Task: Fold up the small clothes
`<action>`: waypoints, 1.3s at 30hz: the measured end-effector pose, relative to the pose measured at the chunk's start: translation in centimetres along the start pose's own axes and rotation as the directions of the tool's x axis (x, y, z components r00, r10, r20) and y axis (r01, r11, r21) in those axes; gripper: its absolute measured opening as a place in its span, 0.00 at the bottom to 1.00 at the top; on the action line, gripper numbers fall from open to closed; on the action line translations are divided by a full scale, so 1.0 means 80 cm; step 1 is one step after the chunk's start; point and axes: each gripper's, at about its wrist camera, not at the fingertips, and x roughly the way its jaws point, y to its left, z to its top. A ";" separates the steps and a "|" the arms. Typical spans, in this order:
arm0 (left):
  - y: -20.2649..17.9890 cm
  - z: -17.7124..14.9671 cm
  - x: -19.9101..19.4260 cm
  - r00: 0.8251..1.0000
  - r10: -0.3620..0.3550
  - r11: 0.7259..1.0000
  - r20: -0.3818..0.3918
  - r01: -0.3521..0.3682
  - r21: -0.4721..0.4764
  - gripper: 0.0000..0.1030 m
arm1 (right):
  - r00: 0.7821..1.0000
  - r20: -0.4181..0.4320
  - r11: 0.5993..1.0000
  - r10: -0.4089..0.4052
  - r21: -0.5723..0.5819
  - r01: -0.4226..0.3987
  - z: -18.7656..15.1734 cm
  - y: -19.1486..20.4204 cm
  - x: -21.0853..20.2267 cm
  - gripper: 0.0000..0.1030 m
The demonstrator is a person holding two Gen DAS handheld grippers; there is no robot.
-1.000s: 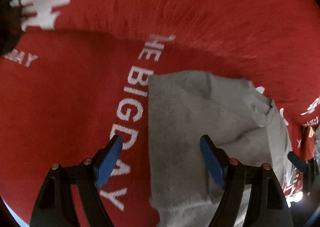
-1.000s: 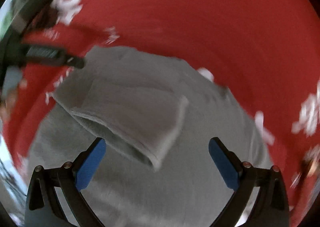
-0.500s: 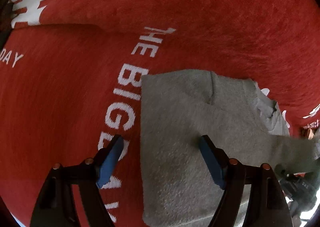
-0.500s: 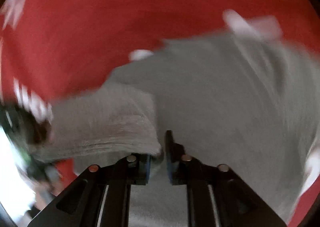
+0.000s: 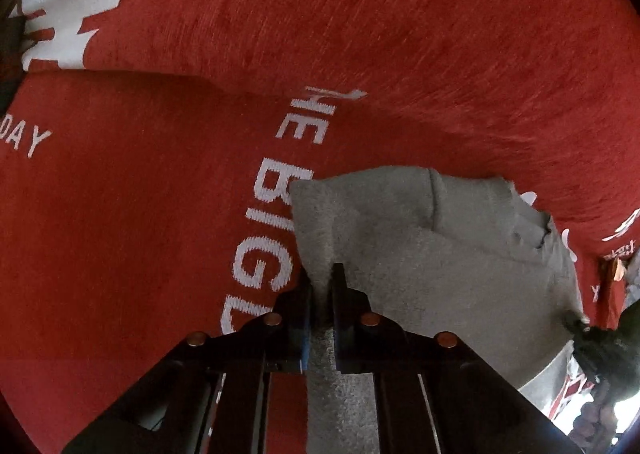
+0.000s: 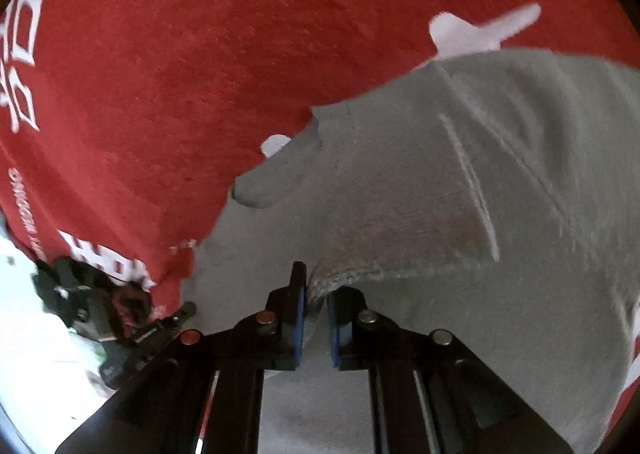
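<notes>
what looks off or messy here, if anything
Nothing is spilled or torn. The grey garment lies on the red cloth, pinched by the left gripper and the right gripper. One flap sticks out past its edge, and there is a faint brownish patch.

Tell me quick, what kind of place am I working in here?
Likely a home, perhaps a bed or sofa: a plush red blanket printed "THE BIG DAY" covers the surface, and both tongs pinch a small grey garment.

Open red blanket beyond the grey garment (left too).
</notes>
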 end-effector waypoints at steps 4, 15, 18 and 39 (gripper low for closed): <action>-0.004 -0.005 -0.006 1.000 0.014 1.000 0.012 -0.014 -0.004 0.10 | 0.998 -0.017 0.992 -0.056 0.116 0.057 -0.013 -0.042 0.003 0.07; -0.006 -0.038 -0.055 0.997 0.077 0.995 0.004 -0.077 0.066 0.10 | 0.993 -0.031 0.992 -0.114 0.041 0.115 -0.036 -0.030 -0.036 0.47; -0.016 -0.054 -0.058 0.995 0.096 0.990 -0.004 -0.095 0.100 0.20 | 0.994 -0.061 0.996 -0.088 0.015 0.089 -0.041 -0.018 -0.029 0.47; -0.003 -0.100 -0.047 0.963 0.271 0.949 -0.004 -0.266 0.170 0.87 | 0.984 -0.174 0.998 -0.026 -0.062 0.015 -0.091 0.023 -0.003 0.48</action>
